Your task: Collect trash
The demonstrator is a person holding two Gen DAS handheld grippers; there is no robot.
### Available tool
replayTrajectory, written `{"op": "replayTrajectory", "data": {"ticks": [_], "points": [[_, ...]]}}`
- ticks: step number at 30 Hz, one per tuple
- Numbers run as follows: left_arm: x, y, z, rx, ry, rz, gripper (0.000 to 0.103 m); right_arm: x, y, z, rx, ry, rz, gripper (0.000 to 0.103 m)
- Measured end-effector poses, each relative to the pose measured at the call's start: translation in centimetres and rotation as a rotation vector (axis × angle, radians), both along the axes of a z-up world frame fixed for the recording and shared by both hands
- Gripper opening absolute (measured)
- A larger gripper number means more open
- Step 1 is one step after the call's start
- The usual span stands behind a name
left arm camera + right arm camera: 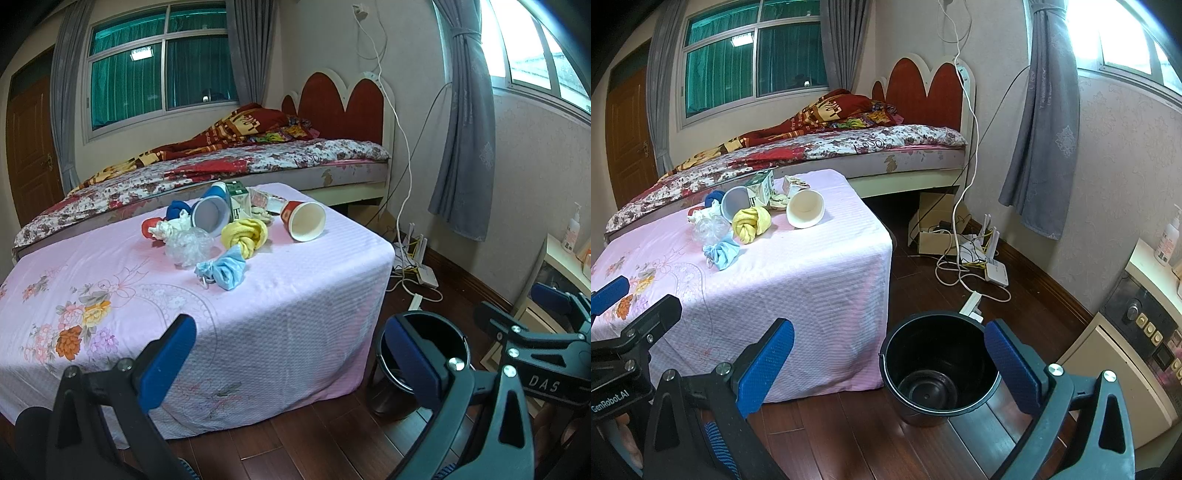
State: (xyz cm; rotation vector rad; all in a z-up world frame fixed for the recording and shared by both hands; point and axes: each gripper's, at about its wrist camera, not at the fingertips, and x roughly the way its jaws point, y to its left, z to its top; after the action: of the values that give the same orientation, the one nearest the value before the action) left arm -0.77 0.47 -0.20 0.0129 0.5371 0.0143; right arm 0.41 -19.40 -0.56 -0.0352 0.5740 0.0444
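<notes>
On a table under a pink cloth [258, 295] lies a heap of trash: a tipped red paper cup [303, 220], a blue cup [211, 214], a green carton [238, 199], a yellow cloth knot [244, 236], crumpled clear plastic [188, 245], a light blue mask [223, 271] and white tissue [164, 229]. A black bucket [938, 369] stands empty on the floor right of the table. My left gripper [291, 365] is open in front of the table's near edge. My right gripper [890, 365] is open above the bucket [424, 354]. Both hold nothing.
A bed [221, 166] runs behind the table. Cables, a router [995, 271] and a cardboard box [936, 236] clutter the floor by the wall. A white cabinet [1126, 354] stands at the right. Wooden floor [849, 435] lies open below the grippers.
</notes>
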Motion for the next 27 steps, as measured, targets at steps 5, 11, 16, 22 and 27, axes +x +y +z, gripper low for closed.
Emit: {"op": "replayTrajectory", "data": {"ticks": [5, 11, 16, 22, 27], "points": [[-0.02, -0.03, -0.06, 0.001, 0.001, 0.001, 0.102, -0.06, 0.02, -0.04, -0.001, -0.001, 0.002, 0.103], [-0.03, -0.10, -0.17, -0.001, -0.001, -0.001, 0.102, -0.03, 0.03, -0.04, -0.001, -0.001, 0.001, 0.103], [-0.12, -0.09, -0.24, -0.002, 0.001, -0.002, 0.102, -0.04, 0.08, -0.03, -0.002, -0.002, 0.001, 0.103], [-0.11, -0.15, -0.27, 0.000, 0.001, 0.000, 0.102, -0.02, 0.13, -0.04, -0.002, 0.000, 0.000, 0.103], [-0.12, -0.16, -0.32, -0.004, 0.004, -0.002, 0.102, 0.07, 0.48, -0.18, -0.005, 0.005, 0.001, 0.103]]}}
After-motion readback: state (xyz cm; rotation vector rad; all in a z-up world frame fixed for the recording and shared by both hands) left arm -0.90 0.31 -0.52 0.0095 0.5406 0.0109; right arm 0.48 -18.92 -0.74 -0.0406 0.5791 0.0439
